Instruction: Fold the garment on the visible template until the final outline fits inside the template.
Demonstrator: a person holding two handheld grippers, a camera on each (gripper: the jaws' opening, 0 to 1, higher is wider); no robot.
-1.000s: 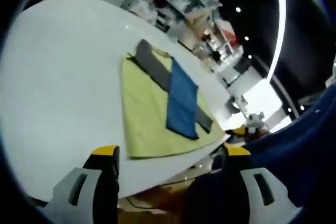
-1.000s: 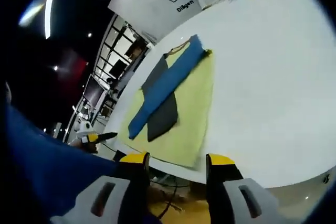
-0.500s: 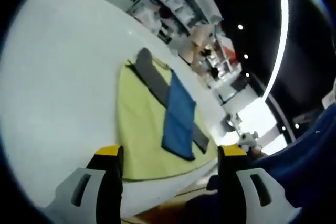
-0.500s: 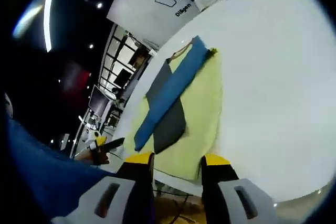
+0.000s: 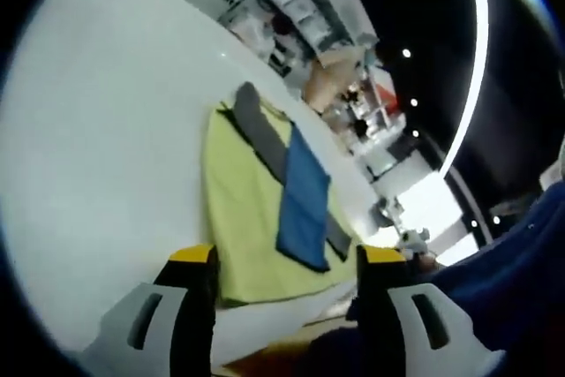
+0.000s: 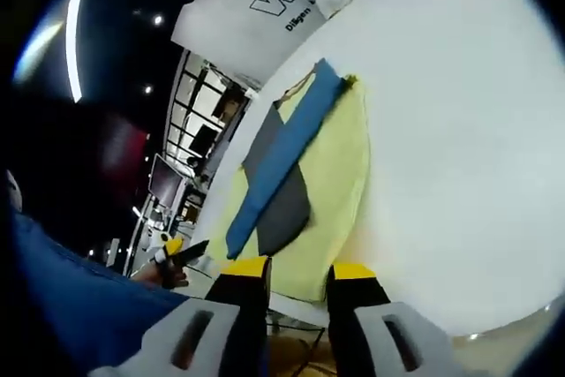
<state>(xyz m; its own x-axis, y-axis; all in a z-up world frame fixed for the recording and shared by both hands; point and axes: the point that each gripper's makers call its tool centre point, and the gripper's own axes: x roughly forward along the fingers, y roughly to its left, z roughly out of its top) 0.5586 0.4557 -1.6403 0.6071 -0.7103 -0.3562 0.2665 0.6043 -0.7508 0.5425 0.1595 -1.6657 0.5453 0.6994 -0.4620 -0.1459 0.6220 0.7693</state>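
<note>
Closing in on the near edge of the yellow template, with the left gripper spread wide and empty and the right gripper narrowing its jaws from a second ago, gripping nothing. Lying across the template's middle on the white table, the garment, a blue strip crossing a grey one. Looking like a fresh reach, probably folding toward the template's centre.
</note>
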